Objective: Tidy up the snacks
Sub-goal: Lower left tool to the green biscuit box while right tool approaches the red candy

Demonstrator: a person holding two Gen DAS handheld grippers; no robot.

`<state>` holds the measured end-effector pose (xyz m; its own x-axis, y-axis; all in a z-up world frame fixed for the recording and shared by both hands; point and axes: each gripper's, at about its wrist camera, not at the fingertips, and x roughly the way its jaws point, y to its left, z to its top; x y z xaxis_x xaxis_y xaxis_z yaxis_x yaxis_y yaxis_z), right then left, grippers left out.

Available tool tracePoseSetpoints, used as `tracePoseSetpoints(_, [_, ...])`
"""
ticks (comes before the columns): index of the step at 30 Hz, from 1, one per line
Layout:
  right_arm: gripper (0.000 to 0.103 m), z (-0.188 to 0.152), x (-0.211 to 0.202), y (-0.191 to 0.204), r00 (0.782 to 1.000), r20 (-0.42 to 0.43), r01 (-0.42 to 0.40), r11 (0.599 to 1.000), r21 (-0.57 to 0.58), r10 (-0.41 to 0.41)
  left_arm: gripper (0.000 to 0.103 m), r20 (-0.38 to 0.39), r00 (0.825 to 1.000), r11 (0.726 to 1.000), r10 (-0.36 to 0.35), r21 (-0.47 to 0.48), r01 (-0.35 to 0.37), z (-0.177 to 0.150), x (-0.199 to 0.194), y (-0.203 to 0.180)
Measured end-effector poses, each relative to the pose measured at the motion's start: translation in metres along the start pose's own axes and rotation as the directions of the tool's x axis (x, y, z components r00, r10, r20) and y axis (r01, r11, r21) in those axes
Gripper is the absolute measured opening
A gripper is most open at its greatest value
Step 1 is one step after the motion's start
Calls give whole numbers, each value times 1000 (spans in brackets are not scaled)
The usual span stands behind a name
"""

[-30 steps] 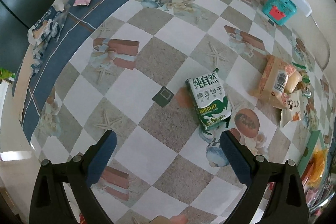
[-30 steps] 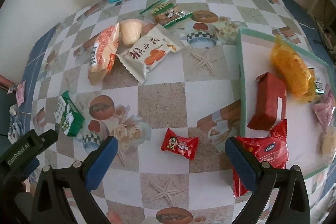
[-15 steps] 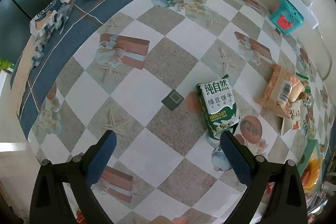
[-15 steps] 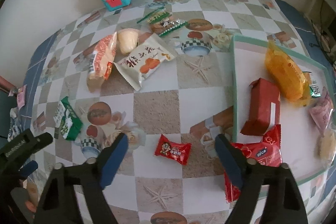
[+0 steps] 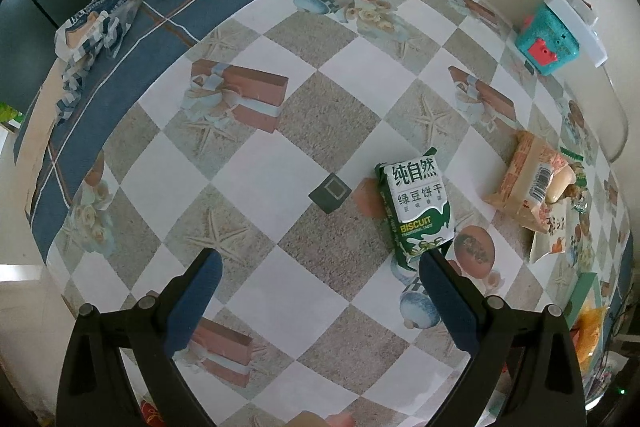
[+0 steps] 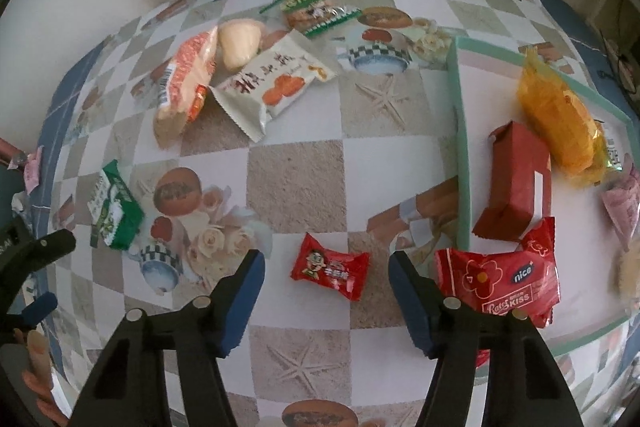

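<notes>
Closing right gripper [image 6: 325, 269]: your jaws are narrowing around the small red candy wrapper [image 6: 330, 270] lying flat on the checkered desk [image 6: 296, 183]; the pads flank it without touching it.
Left gripper [image 5: 317, 265]: you hold it wide open and empty above the desk, its right pad just over the lower corner of the green-and-white biscuit packet [image 5: 416, 211].
Readable print: "BISCUIT" under Chinese characters on that green packet; "nice" and "KISS" on the red foil bag [image 6: 500, 275].
Tray: the mint-rimmed white tray [image 6: 464, 147] on your right holds the red foil bag, a red cardboard box [image 6: 516, 183] and an orange crinkly bag [image 6: 560, 123].
Hard to make out: the candy wrapper's small lettering; pale packets at the tray's right edge are cut off by the lens.
</notes>
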<state>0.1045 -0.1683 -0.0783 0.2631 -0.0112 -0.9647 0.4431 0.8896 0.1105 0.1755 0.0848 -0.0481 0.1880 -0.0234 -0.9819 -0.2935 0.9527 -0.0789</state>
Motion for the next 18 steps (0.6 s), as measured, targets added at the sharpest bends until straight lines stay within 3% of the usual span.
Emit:
tracePoseSetpoints(4, [56,-3,7,-3,1000,-20,-10,1000,8,10,99,-9,1000,1000,1,-1,-1,0,2,1])
tracePoseSetpoints(11, [47,-4,13,-2,999,-24,-40,999,8,40,99,-5,1000,1000,4,1,-4,1,3,-1])
tracePoseSetpoints(18, [40,-6,16,13,1000,-13,-13,1000,-27,12,99,-7,1000,1000,4,1,-4,4,6,-5])
